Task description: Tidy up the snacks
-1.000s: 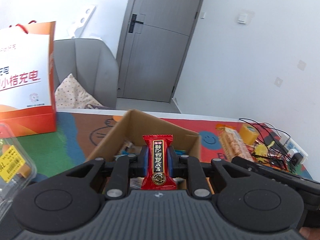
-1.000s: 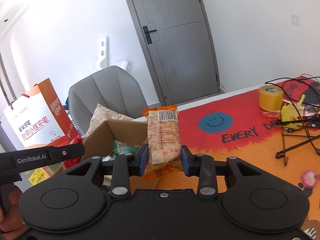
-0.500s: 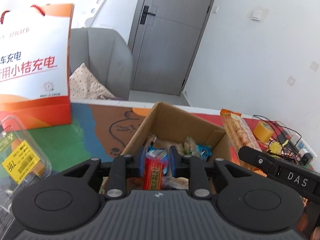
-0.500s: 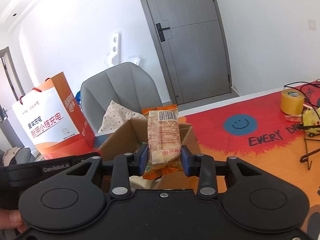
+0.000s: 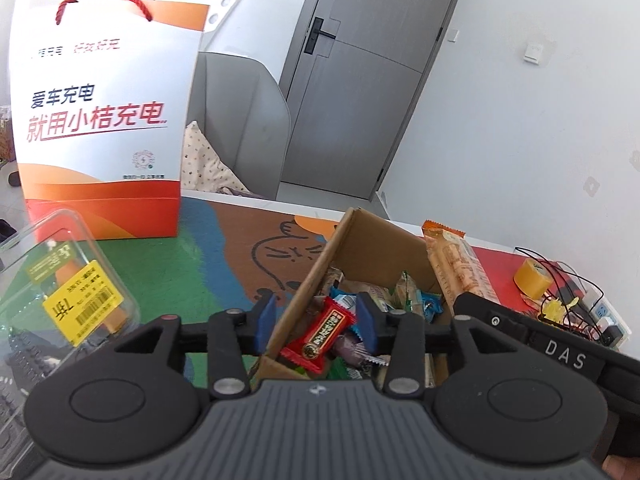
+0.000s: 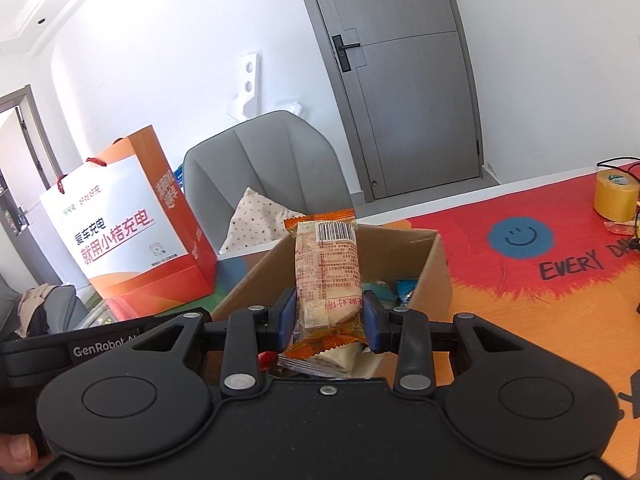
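Observation:
An open cardboard box (image 5: 372, 248) holds several wrapped snacks. My left gripper (image 5: 316, 322) is open above the box's near left wall, and the red snack bar (image 5: 320, 334) lies loose on the pile between its blue pads. My right gripper (image 6: 330, 320) is shut on an orange cracker pack (image 6: 326, 276), held upright over the box (image 6: 434, 268). That pack also shows in the left wrist view (image 5: 456, 264) at the box's right side.
An orange and white paper bag (image 5: 100, 136) stands left of the box, also in the right wrist view (image 6: 128, 236). A clear plastic clamshell (image 5: 60, 292) lies at the near left. A yellow tape roll (image 6: 616, 196) and tangled cables (image 5: 568, 296) lie to the right. A grey chair (image 6: 264, 164) stands behind the table.
My left gripper opened and let the red snack bar fall into the box. My right gripper moved left with the cracker pack, now over the box.

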`<state>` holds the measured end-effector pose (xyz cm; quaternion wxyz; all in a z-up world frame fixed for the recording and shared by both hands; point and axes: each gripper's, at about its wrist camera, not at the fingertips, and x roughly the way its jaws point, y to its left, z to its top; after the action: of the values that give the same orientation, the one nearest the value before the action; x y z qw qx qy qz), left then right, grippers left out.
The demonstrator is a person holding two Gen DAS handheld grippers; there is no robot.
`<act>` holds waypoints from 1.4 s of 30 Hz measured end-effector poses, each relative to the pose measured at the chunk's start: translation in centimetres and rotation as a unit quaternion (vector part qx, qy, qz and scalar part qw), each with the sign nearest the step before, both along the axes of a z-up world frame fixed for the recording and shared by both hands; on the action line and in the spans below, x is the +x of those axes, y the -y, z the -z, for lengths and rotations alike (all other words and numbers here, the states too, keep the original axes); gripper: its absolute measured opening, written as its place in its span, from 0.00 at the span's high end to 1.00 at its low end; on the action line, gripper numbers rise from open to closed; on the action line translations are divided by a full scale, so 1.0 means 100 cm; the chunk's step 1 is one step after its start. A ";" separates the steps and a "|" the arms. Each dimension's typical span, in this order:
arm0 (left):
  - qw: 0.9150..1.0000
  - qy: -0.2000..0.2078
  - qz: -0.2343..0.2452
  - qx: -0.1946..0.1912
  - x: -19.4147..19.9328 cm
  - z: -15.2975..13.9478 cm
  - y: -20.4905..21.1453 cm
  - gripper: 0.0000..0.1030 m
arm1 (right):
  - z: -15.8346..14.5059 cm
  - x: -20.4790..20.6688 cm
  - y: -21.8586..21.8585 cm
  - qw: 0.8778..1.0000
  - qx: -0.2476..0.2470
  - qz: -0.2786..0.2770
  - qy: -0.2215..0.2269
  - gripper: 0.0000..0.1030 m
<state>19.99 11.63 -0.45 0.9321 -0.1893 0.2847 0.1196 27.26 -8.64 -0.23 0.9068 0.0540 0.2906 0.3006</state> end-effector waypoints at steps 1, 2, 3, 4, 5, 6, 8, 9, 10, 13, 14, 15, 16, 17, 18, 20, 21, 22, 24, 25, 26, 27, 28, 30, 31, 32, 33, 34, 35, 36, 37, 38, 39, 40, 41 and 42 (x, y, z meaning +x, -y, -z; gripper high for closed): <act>1.000 0.001 0.000 0.000 -0.001 0.000 -0.001 0.55 | 0.000 -0.001 -0.001 1.000 0.002 -0.004 0.000 0.66; 1.000 0.001 -0.001 0.000 -0.003 0.000 -0.002 0.53 | 0.000 -0.002 -0.003 1.000 0.005 -0.011 -0.001 0.64; 1.000 0.000 -0.002 -0.001 -0.004 0.000 -0.002 0.50 | 0.000 -0.003 -0.004 1.000 0.006 -0.017 -0.004 0.63; 1.000 0.000 -0.003 -0.002 -0.005 -0.001 -0.003 0.45 | 0.000 -0.004 -0.005 1.000 0.007 -0.023 -0.007 0.58; 1.000 0.001 -0.005 -0.002 -0.007 0.000 -0.003 0.41 | -0.001 -0.006 -0.004 1.000 0.008 -0.023 -0.006 0.51; 1.000 0.002 -0.006 -0.002 -0.009 0.000 -0.004 0.38 | -0.001 -0.008 -0.003 1.000 0.008 -0.020 -0.003 0.49; 1.000 0.004 -0.007 -0.001 -0.012 0.000 -0.003 0.25 | -0.001 -0.010 0.002 1.000 0.008 -0.010 -0.005 0.48; 1.000 0.004 -0.007 -0.001 -0.013 0.000 -0.002 0.24 | -0.001 -0.011 0.006 1.000 0.011 -0.006 -0.009 0.48; 1.000 0.004 -0.006 -0.001 -0.014 0.001 -0.001 0.22 | 0.000 -0.011 0.011 1.000 0.015 -0.001 -0.012 0.48; 1.000 0.002 -0.004 0.003 -0.017 0.002 0.004 0.19 | 0.003 -0.016 0.022 1.000 0.017 0.015 -0.015 0.45; 1.000 0.001 -0.002 0.003 -0.018 0.003 0.006 0.18 | 0.003 -0.019 0.026 1.000 0.015 0.019 -0.014 0.42; 1.000 0.000 0.001 0.004 -0.019 0.003 0.008 0.17 | 0.004 -0.022 0.028 1.000 0.014 0.023 -0.014 0.40; 1.000 -0.001 0.004 0.005 -0.020 0.004 0.011 0.16 | 0.005 -0.024 0.032 0.999 0.012 0.028 -0.013 0.36; 1.000 -0.004 0.006 0.006 -0.021 0.004 0.013 0.14 | 0.005 -0.027 0.035 0.999 0.012 0.031 -0.012 0.33; 1.000 -0.007 0.008 0.008 -0.022 0.005 0.015 0.13 | 0.006 -0.030 0.038 0.999 0.011 0.032 -0.010 0.33; 1.000 -0.010 0.011 0.012 -0.024 0.006 0.020 0.10 | 0.006 -0.035 0.043 0.999 0.011 0.036 -0.009 0.29; 1.000 -0.010 0.012 0.013 -0.025 0.006 0.021 0.10 | 0.007 -0.037 0.046 0.999 0.010 0.038 -0.009 0.29; 1.000 -0.011 0.014 0.014 -0.027 0.006 0.023 0.09 | 0.008 -0.039 0.048 0.999 0.010 0.040 -0.010 0.28; 1.000 -0.014 0.018 0.017 -0.030 0.007 0.027 0.08 | 0.008 -0.043 0.053 0.999 0.011 0.042 -0.013 0.26; 1.000 -0.015 0.019 0.018 -0.031 0.007 0.029 0.07 | 0.009 -0.045 0.055 0.999 0.010 0.042 -0.013 0.25; 0.999 -0.017 0.021 0.020 -0.033 0.006 0.030 0.07 | 0.008 -0.048 0.055 0.999 0.009 0.042 -0.012 0.23; 0.999 -0.018 0.023 0.020 -0.034 0.006 0.031 0.07 | 0.008 -0.050 0.057 0.999 0.009 0.044 -0.011 0.22; 0.999 -0.019 0.026 0.021 -0.035 0.006 0.034 0.07 | 0.008 -0.053 0.059 0.999 0.010 0.045 -0.011 0.21; 0.999 -0.019 0.033 0.023 -0.039 0.005 0.037 0.06 | 0.007 -0.056 0.063 0.999 0.012 0.046 -0.011 0.17; 0.999 -0.019 0.037 0.025 -0.040 0.004 0.039 0.06 | 0.007 -0.059 0.065 0.999 0.012 0.047 -0.011 0.16; 0.999 -0.020 0.039 0.028 -0.042 0.003 0.041 0.06 | 0.006 -0.061 0.067 0.999 0.012 0.048 -0.010 0.15; 0.998 -0.020 0.041 0.032 -0.044 0.001 0.043 0.06 | 0.006 -0.063 0.069 0.999 0.013 0.050 -0.010 0.14; 0.998 -0.020 0.043 0.034 -0.046 0.000 0.045 0.06 | 0.005 -0.065 0.071 0.999 0.014 0.052 -0.010 0.11; 0.998 -0.020 0.044 0.035 -0.048 -0.002 0.046 0.06 | 0.004 -0.067 0.073 0.998 0.014 0.054 -0.008 0.09; 0.998 -0.020 0.046 0.036 -0.050 -0.004 0.048 0.05 | 0.003 -0.070 0.075 0.998 0.014 0.056 -0.007 0.07; 0.998 -0.019 0.048 0.038 -0.052 -0.006 0.049 0.04 | 0.002 -0.072 0.077 0.998 0.014 0.058 -0.007 0.05; 0.998 -0.018 0.048 0.040 -0.054 -0.008 0.051 0.02 | 0.001 -0.074 0.079 0.998 0.015 0.059 -0.007 0.04; 0.998 -0.017 0.049 0.043 -0.057 -0.010 0.052 0.02 | 0.000 -0.077 0.082 0.998 0.015 0.061 -0.006 0.03; 0.998 -0.016 0.051 0.045 -0.059 -0.012 0.053 0.01 | -0.002 -0.079 0.084 0.998 0.015 0.062 -0.004 0.02; 0.997 -0.016 0.053 0.047 -0.061 -0.014 0.055 0.01 | -0.004 -0.082 0.086 0.998 0.014 0.064 -0.001 0.00; 0.997 -0.016 0.057 0.046 -0.064 -0.017 0.056 0.01 | -0.005 -0.085 0.089 0.998 0.014 0.066 0.001 0.00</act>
<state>13.64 6.08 1.23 0.9405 -0.1280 0.3038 0.0825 18.76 -17.50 0.30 0.9241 0.0849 0.2812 0.2445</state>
